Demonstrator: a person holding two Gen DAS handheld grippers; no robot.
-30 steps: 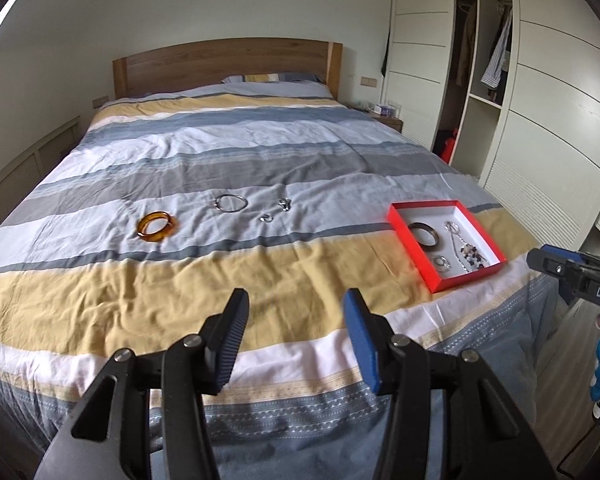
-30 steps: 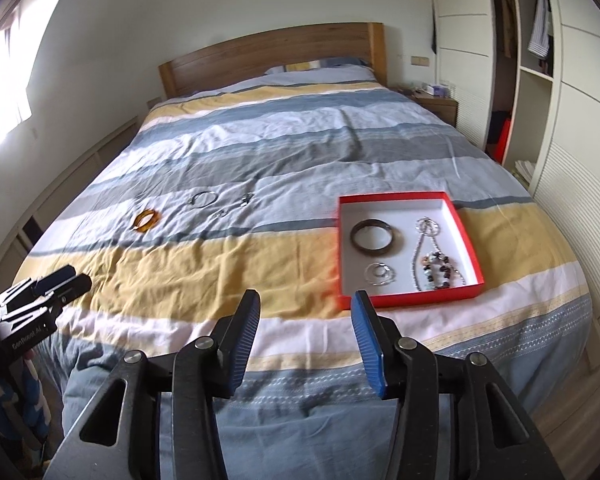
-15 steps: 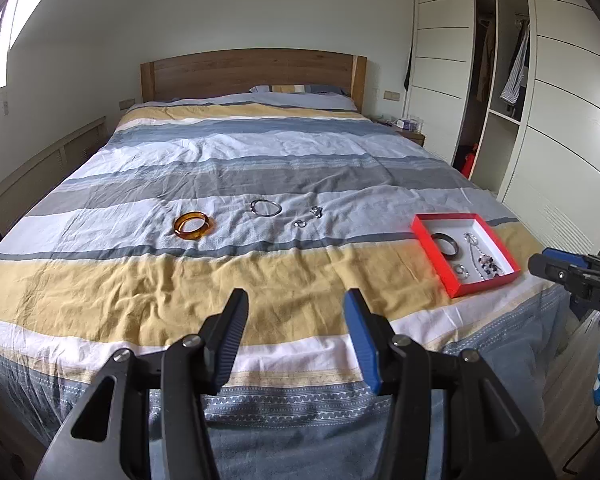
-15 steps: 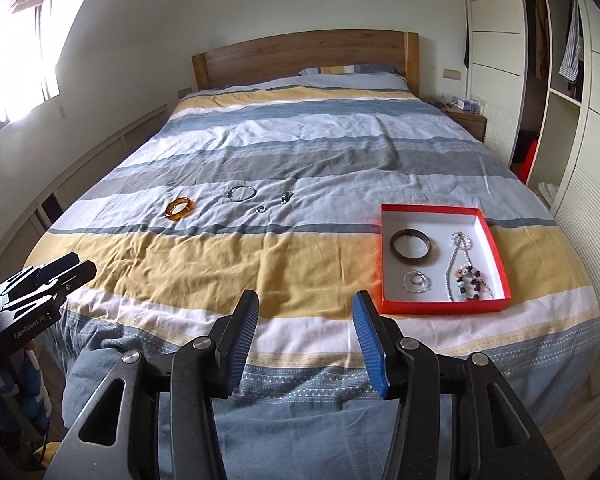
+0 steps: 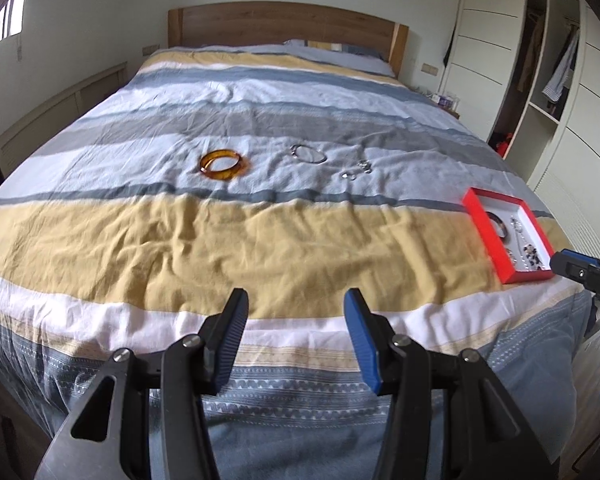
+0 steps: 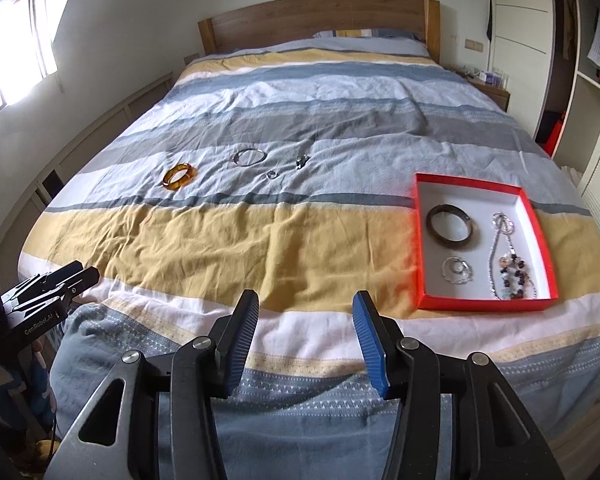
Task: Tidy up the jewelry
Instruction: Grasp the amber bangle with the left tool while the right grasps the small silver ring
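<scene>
Above the bed (image 5: 260, 240), both grippers' jaws gape half-open, empty.

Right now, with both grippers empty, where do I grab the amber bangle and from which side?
Take the amber bangle across one side of its band, one finger inside the hoop and one outside. It lies flat on the duvet, so come from above with the open left gripper, probably on the near arc; the silver bangle lies apart, to its right.

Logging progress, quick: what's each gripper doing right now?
Left gripper: open, holding nothing.
Right gripper: open, holding nothing.
</scene>
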